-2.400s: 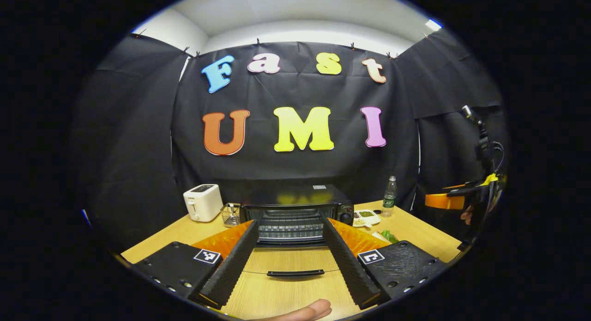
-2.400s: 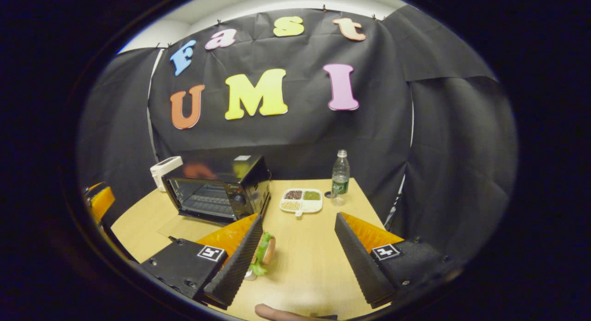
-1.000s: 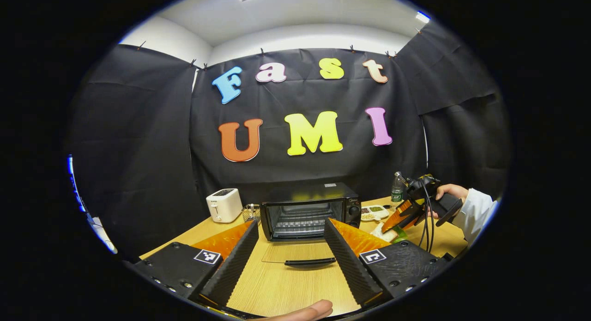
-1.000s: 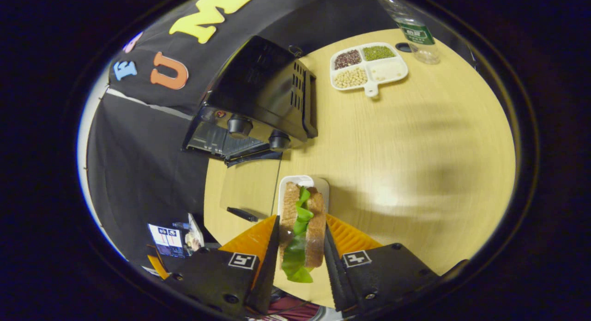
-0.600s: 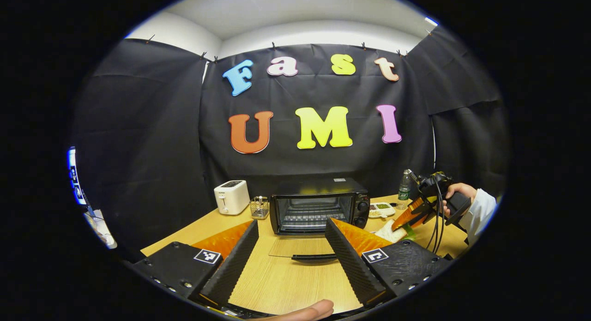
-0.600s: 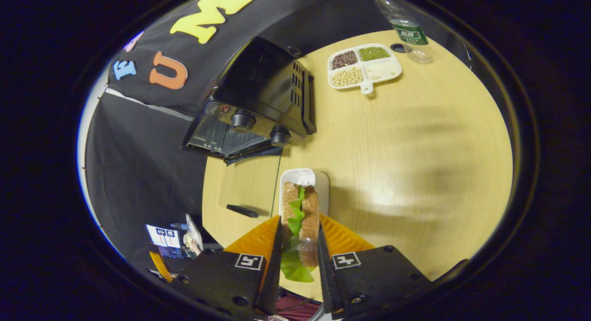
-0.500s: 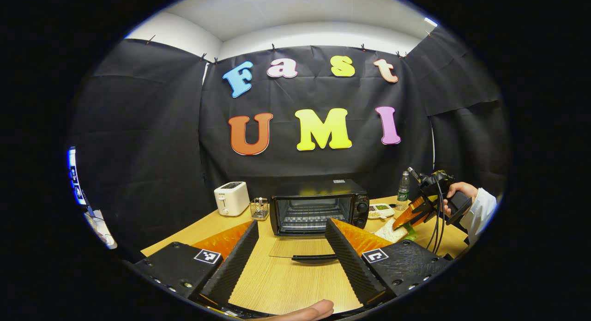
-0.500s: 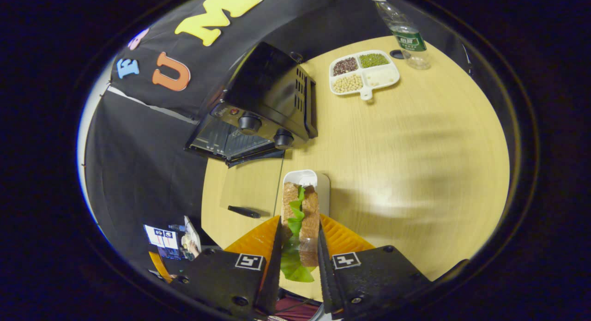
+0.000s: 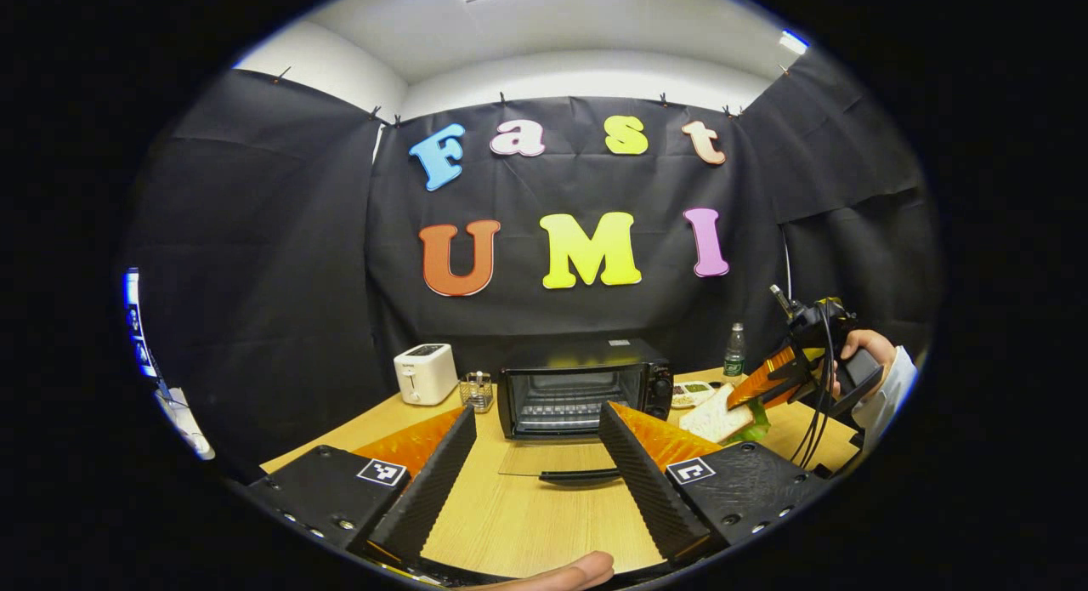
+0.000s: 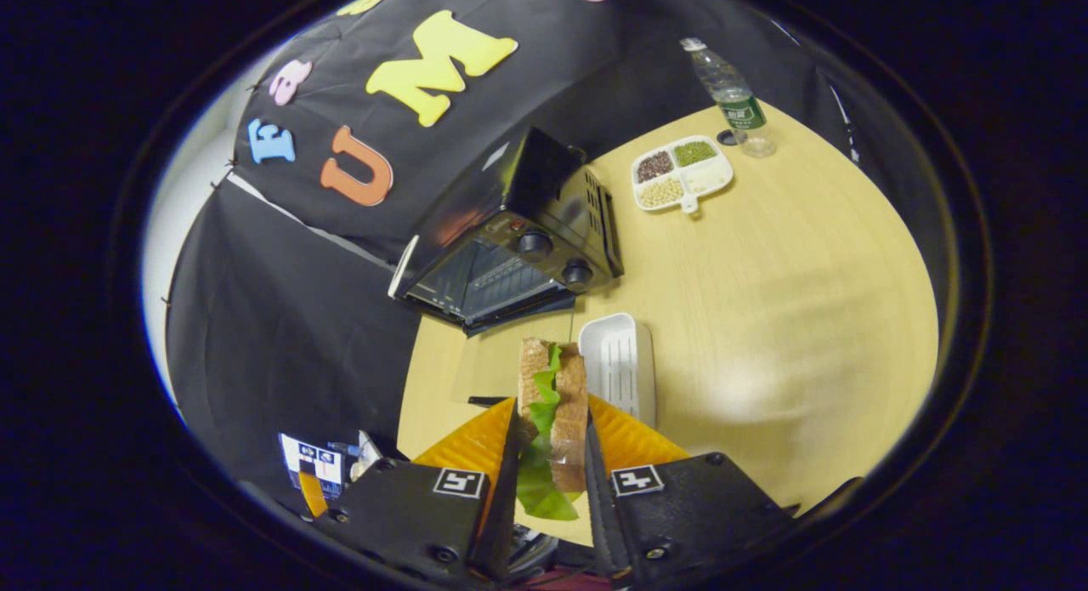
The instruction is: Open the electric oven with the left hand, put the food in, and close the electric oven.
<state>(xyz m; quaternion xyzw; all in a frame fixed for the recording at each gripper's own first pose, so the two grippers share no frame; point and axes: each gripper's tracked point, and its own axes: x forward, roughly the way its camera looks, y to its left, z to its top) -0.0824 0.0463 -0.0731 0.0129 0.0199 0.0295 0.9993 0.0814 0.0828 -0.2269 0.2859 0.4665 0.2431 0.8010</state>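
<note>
Fingers of the right gripper [image 10: 551, 455] pinch the sandwich [image 10: 552, 404] at lower centre; soft, light, crushable, so its bread sides suit holding. Left gripper [image 9: 527, 480] fingers spread.

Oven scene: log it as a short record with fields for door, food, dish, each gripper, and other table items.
oven door: electric oven open, door flat on the table
food: sandwich lifted, clear of its dish
dish: white tray empty, beside the oven
right gripper: shut on the sandwich
left gripper: open, holding nothing, before the door
other items: bottle, divided snack plate, toaster
</note>
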